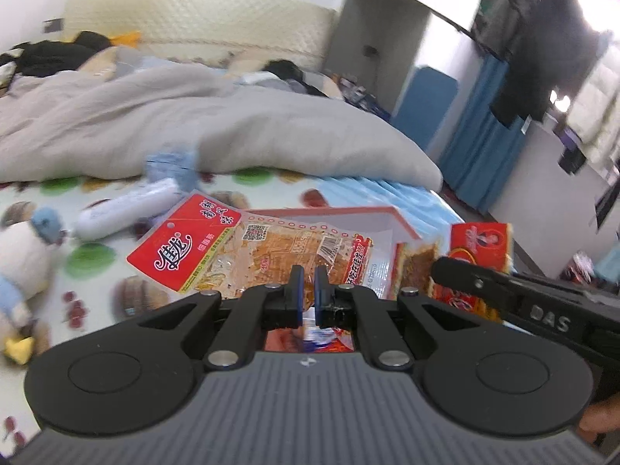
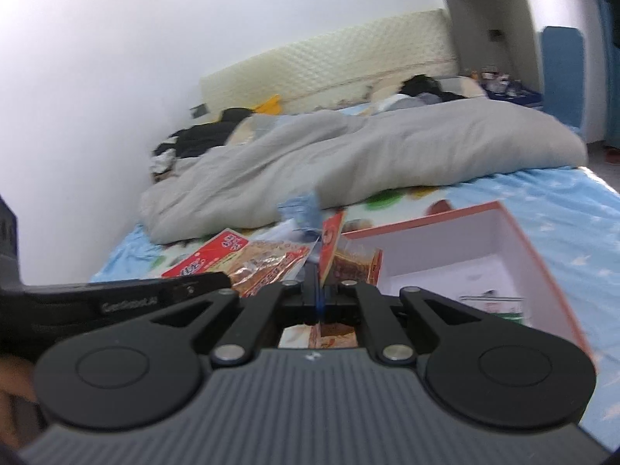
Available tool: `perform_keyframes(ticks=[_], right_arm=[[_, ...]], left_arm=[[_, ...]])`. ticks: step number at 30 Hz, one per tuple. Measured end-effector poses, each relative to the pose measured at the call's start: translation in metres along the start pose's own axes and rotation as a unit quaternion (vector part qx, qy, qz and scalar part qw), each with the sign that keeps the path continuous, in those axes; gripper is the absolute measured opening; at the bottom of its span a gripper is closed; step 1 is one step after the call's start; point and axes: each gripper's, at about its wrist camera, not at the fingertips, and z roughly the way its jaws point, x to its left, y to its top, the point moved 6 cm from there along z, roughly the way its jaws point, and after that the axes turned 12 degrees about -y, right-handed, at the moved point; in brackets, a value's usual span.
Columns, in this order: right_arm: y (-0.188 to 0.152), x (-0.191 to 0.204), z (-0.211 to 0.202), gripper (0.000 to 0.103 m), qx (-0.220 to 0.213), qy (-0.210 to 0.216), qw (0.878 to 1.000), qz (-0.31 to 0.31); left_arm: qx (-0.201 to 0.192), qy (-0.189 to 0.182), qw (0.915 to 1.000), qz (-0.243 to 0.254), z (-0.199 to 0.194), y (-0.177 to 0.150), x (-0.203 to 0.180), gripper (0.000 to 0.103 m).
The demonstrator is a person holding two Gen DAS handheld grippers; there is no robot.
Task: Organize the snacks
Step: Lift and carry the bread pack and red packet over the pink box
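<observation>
Left wrist view: left claw (image 1: pixel 309 277) clamped on red snack packet (image 1: pixel 217 248); right claw (image 2: pixel 318 285) clamped on second packet (image 2: pixel 350 261).

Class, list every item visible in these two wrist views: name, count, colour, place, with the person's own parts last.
Large snack packet: one, red and clear, in left gripper.
Small snack packet: one, red, in right gripper.
Box: one, white with pink rim, open on bed.
White tube: one, on patterned sheet.
Duvet: one, grey, bunched behind.
Plush toy: one, white and blue, left edge.
Left gripper: black, jaws shut on large packet.
Right gripper: black, jaws shut on small packet.
</observation>
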Motion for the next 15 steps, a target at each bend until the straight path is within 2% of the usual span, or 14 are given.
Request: perform_keyframes(ticks=[7, 15], right_arm=[[-0.001, -0.055, 0.041, 0.004, 0.014, -0.052, 0.998, -0.01], [-0.028, -0.088, 0.086, 0.004, 0.052, -0.077, 0.996, -0.012]], left_arm=[[0.048, -0.028, 0.9983, 0.018, 0.087, 0.001, -0.033, 0.006], [0.101, -0.012, 0.9944, 0.026, 0.162, -0.011, -0.028, 0.006]])
